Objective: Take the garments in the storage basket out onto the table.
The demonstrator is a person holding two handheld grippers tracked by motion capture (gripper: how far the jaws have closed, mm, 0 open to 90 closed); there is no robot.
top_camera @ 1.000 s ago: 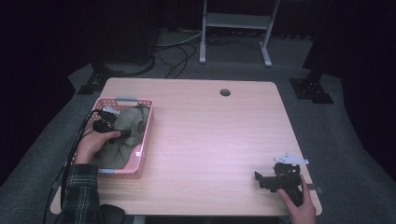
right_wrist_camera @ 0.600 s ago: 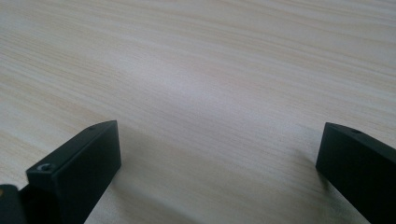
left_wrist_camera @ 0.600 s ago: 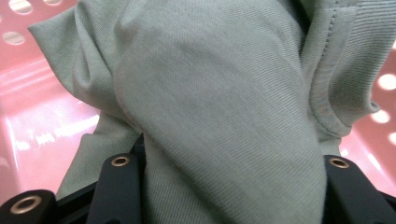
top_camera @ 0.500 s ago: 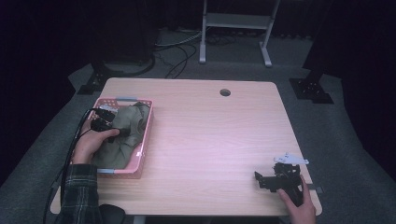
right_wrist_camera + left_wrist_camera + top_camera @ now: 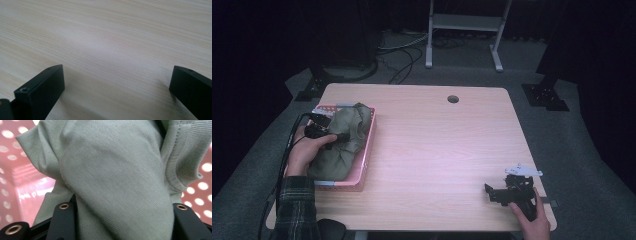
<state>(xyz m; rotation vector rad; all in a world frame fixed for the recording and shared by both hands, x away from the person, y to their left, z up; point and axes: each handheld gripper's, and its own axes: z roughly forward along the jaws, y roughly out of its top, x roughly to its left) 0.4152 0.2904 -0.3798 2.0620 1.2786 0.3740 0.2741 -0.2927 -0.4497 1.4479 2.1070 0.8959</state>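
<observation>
Olive-green cloth [image 5: 343,142] lies bunched in a pink perforated basket [image 5: 367,150] at the left of the wooden table [image 5: 432,145] in the high view, the left gripper [image 5: 323,131] down on it, while the right gripper [image 5: 507,192] rests near the front right corner, well apart. Left gripper view: black jaws clamp a thick fold of the ribbed cloth [image 5: 117,182], pink basket wall [image 5: 15,177] behind, no label or writing readable. Right gripper view: jaws spread wide over bare table [image 5: 112,45], nothing between, no writing.
</observation>
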